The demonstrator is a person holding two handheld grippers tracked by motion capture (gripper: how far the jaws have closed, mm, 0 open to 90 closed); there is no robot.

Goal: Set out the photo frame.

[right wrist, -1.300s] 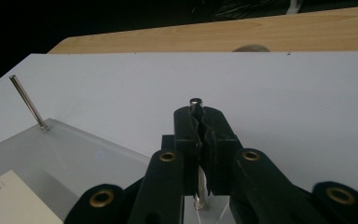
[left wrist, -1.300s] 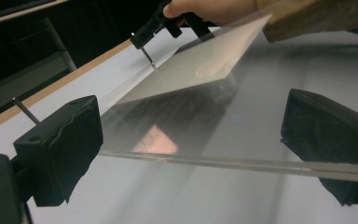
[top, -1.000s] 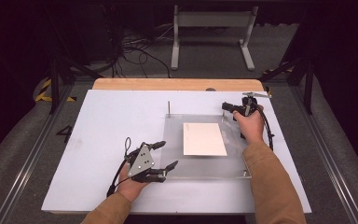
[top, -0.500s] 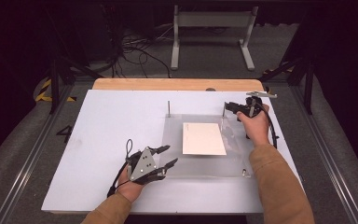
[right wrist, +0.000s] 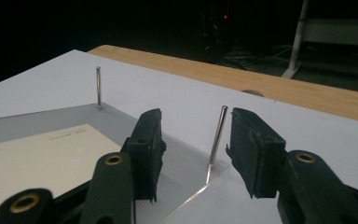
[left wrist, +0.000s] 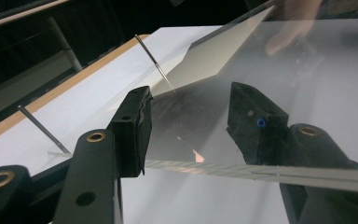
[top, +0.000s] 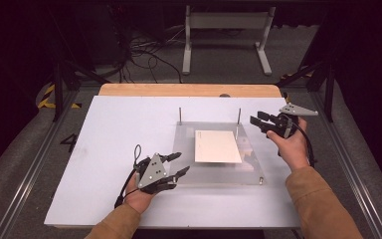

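Observation:
A clear acrylic plate (top: 214, 172) lies on the white board with a cream paper sheet (top: 217, 146) on its middle. Thin metal pins stand at its back corners, one on the left (top: 180, 115) and one on the right (top: 238, 116). My left gripper (top: 180, 164) is open at the plate's near left corner. In the left gripper view the plate's edge (left wrist: 261, 171) runs between the jaws of that gripper (left wrist: 191, 128). My right gripper (top: 256, 120) is open just right of the back right pin. In the right gripper view that pin (right wrist: 216, 135) stands between the jaws of the gripper (right wrist: 196, 140), untouched.
The white board (top: 109, 144) rests on a wooden table whose far edge (top: 189, 90) shows behind it. A short pin (top: 261, 181) stands at the plate's front right corner. Dark floor, cables and a metal stand (top: 226, 30) lie beyond the table.
My right gripper has shifted a little to the right and nearer beside the back right pin. The left gripper has hardly moved.

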